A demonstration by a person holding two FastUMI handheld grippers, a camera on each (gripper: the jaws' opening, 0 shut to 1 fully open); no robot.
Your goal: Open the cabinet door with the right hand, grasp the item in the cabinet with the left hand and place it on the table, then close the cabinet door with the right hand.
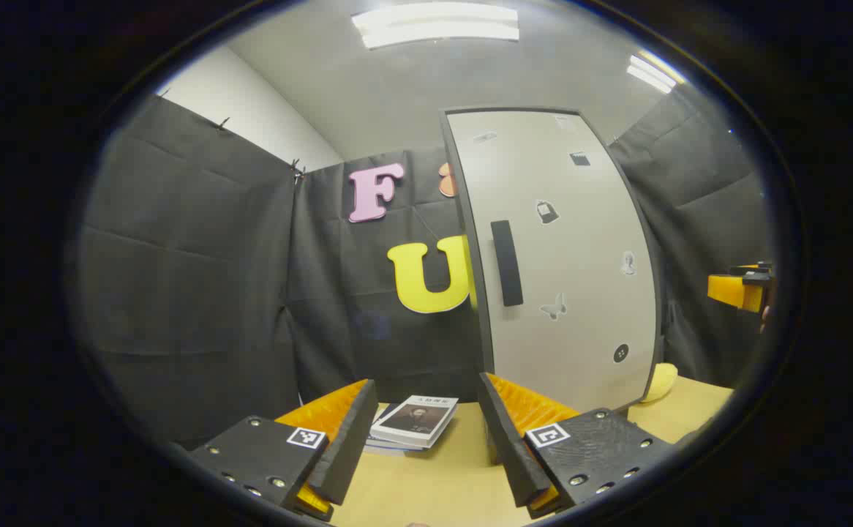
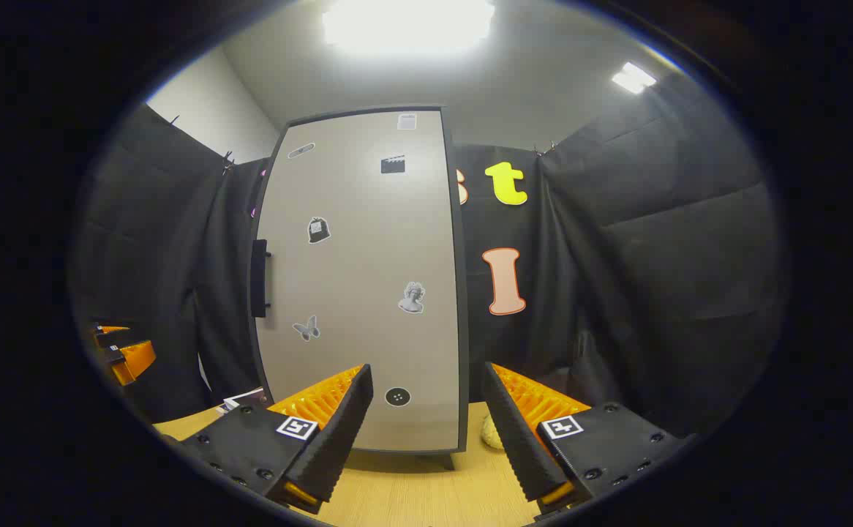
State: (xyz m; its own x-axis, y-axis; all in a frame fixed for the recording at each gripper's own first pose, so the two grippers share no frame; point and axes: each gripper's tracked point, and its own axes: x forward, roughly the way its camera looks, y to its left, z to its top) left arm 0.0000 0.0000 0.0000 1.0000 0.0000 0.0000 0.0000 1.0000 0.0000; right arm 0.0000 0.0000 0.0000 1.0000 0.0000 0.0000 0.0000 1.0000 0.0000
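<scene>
The cabinet door (image 2: 361,285) stands closed on the table (image 2: 412,498), a tall stiff panel with its long axis upright; the item inside is hidden, so its feel is anyone's guess. I'd take the door by the slim vertical handle (image 2: 259,278) on its left edge. The right tool (image 2: 426,424) and left tool (image 1: 426,439) are spread, empty.
</scene>
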